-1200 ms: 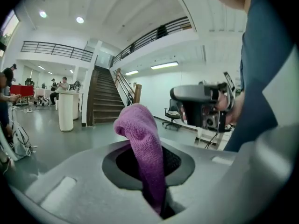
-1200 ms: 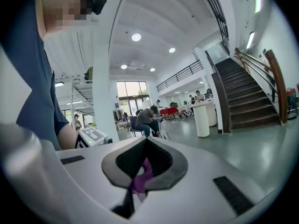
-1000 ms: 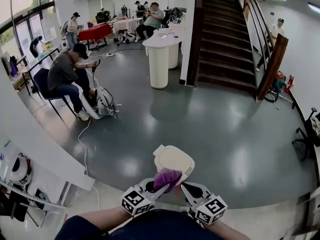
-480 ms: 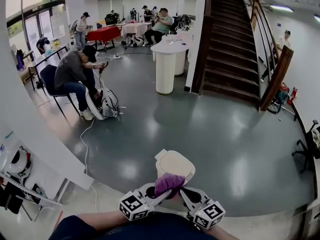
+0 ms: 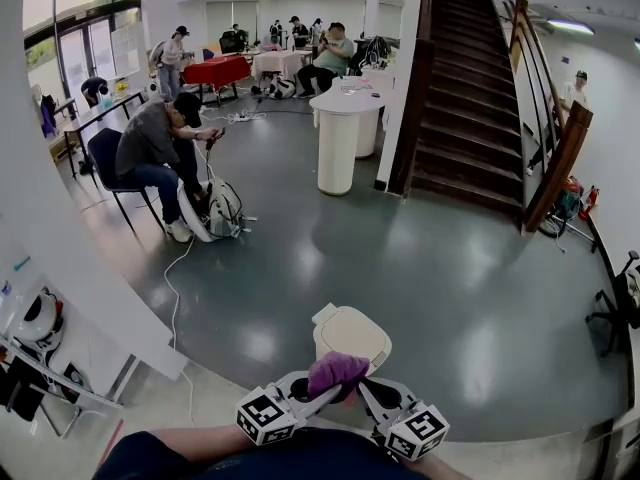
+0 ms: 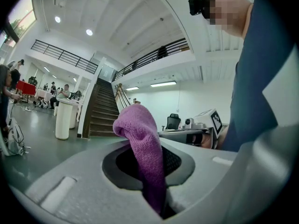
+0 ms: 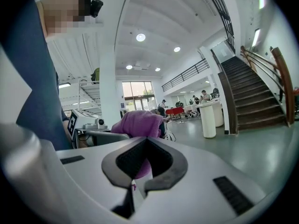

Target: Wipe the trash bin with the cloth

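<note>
A purple cloth (image 5: 337, 371) is bunched between my two grippers, held close to my body at the bottom of the head view. My left gripper (image 5: 322, 388) is shut on the cloth (image 6: 140, 143), which rises through the jaws and flops over the top. My right gripper (image 5: 368, 383) faces it from the other side, and its jaws (image 7: 134, 186) are closed with a bit of purple cloth (image 7: 138, 123) caught at their seam. The trash bin (image 5: 352, 332), with a cream lid, stands on the dark floor just beyond the grippers, apart from them.
To the left runs a white wall ledge (image 5: 70, 268), and a cable (image 5: 172, 288) trails across the floor. A seated person (image 5: 150, 153) is beside white equipment (image 5: 222, 208). Beyond stand a white round table (image 5: 338, 138), a staircase (image 5: 470, 98) and an office chair (image 5: 620, 298).
The head view has drifted, so the bin and the room sit slightly differently in frame. Both grippers stay together on the cloth in front of the bin.
</note>
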`<state>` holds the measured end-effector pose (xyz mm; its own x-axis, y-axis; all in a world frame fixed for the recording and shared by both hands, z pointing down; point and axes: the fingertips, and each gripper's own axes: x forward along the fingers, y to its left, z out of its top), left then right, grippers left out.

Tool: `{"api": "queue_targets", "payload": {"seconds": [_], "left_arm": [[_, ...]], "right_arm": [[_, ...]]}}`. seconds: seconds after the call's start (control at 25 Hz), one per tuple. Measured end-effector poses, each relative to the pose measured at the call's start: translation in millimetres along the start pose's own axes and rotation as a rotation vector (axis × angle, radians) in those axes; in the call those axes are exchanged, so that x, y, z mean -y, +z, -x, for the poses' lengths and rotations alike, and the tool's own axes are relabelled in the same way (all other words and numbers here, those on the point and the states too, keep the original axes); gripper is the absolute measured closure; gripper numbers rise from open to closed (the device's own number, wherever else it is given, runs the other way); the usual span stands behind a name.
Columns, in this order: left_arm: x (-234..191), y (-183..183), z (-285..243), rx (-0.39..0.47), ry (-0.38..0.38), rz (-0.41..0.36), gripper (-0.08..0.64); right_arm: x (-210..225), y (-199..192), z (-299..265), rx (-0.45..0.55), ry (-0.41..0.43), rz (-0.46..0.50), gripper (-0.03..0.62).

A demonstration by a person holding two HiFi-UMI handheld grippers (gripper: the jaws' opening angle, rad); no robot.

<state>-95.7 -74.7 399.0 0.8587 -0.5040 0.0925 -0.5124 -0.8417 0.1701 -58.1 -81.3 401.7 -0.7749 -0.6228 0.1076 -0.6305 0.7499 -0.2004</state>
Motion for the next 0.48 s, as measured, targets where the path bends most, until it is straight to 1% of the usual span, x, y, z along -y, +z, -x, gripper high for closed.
{"api": "queue_targets", "payload": {"seconds": [0.48], "left_arm": [[4.2,2.0,-8.0,-0.002,0.004,-0.013,0.502]], "right_arm": [[7.3,2.1,5.8,0.006,-0.003,-0.003,0.583]]}}
